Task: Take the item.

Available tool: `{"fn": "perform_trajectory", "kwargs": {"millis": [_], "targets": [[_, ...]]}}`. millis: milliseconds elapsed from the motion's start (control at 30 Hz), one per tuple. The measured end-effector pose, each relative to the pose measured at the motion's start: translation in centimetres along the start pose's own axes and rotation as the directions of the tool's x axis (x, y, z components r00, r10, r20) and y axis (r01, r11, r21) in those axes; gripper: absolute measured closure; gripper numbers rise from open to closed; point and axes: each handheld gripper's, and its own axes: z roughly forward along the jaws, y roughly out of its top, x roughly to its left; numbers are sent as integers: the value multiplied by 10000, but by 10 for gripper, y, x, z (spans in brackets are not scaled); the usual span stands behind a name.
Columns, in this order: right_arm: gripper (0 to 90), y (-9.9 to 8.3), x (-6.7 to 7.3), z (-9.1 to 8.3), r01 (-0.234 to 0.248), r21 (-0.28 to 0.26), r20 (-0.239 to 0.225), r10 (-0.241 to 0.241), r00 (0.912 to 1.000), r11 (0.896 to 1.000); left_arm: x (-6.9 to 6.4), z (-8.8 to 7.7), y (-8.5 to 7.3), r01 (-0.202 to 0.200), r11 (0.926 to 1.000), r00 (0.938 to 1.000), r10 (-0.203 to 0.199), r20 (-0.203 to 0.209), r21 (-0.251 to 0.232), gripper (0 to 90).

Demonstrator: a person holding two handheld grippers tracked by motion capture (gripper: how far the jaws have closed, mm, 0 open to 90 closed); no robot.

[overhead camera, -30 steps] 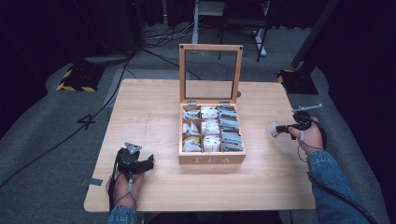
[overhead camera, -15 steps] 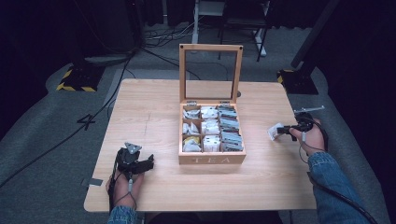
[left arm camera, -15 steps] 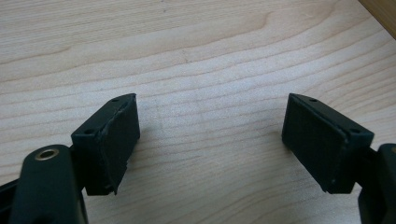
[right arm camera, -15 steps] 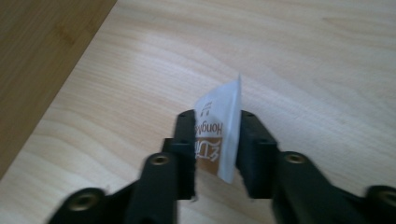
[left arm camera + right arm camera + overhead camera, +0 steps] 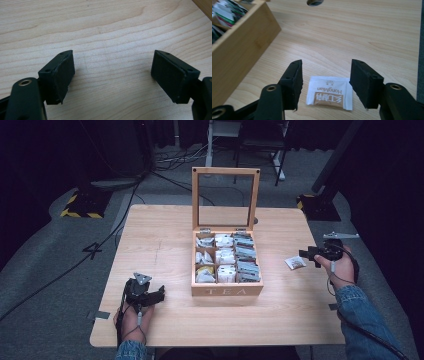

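Right gripper (image 5: 325, 85) has jaws apart, holding nothing, over a white tea sachet (image 5: 329, 96) lying flat on the table (image 5: 160, 235), right of the open tea box (image 5: 227, 290). Left gripper (image 5: 111, 77) is wide open over bare wood. Risk: a thin flat packet may slide or buckle if pinched from above, so the pads could shut on nothing.

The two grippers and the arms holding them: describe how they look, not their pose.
Both are black. The left claw has two blocky jaws faced with dark pads and a brass-ringed hole at the base; the right claw matches. In the high view each carries a grey three-cornered plate and a thin cable along the wrist. The person wears blue denim sleeves.
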Motion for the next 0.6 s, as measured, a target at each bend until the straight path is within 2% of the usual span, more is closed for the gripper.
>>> {"fn": "perform_trajectory", "kwargs": {"millis": [333, 600], "targets": [[443, -1, 22, -23, 334, -643, -777, -383, 9962, 9974, 0, 0, 0, -17, 10000, 10000, 17, -17, -7, 197], [443, -6, 50, -38, 735, -1006, -1484, -880, 9850, 9922, 0, 0, 0, -10, 10000, 10000, 10, -7, 4, 197]]}}
